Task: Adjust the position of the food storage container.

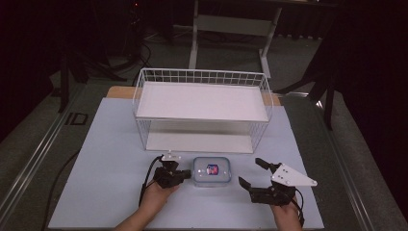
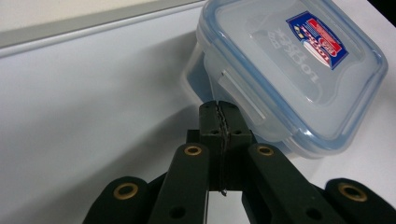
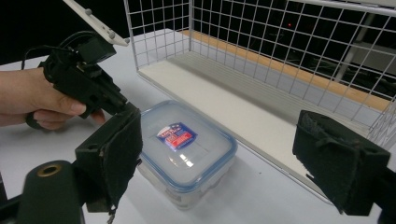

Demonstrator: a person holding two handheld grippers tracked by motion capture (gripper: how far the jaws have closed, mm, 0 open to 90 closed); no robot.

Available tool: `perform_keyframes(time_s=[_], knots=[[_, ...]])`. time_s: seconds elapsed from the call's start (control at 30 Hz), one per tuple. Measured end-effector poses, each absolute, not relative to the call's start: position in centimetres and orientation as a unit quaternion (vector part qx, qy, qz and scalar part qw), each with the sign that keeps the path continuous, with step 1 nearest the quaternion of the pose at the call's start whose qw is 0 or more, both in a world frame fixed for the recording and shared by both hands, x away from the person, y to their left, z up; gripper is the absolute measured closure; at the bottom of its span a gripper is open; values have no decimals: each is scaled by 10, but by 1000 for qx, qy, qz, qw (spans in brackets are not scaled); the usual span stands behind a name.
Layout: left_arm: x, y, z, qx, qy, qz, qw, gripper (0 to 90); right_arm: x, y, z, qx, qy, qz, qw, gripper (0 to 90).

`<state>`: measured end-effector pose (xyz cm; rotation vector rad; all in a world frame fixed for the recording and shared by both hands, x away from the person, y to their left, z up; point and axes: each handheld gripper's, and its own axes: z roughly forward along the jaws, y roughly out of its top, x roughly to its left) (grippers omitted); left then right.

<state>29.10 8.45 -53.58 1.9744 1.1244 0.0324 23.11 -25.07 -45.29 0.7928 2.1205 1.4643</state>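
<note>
left gripper (image 1: 182, 174): jaws pressed together, empty, tips at the side latch of the lidded plastic container (image 1: 212, 170), likely to nudge or steady it. right gripper (image 1: 254, 172): jaws spread wide, near the container, apparently ready to grasp. container on the table (image 1: 110, 159), just before the white wire shelf rack (image 1: 202, 108).

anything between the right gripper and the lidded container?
Nothing: bare table between the right gripper and the container in the high view; the right gripper view looks between open jaws straight to it.
</note>
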Motion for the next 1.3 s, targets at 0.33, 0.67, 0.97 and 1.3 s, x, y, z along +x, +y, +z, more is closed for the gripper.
perform_keyframes(time_s=[0.33,0.67,0.97,1.3], knots=[[295,75,-535,798,437,16,415,900,231,-250,-454,287,769,529,217,159],[284,95,-520,784,429,33,448,688,233,-249,-457,282,766,541,204,148],[264,112,-496,777,395,20,490,244,232,-241,-460,293,772,514,233,158],[249,129,-478,770,379,46,511,118,236,-253,-453,324,742,531,251,177]])
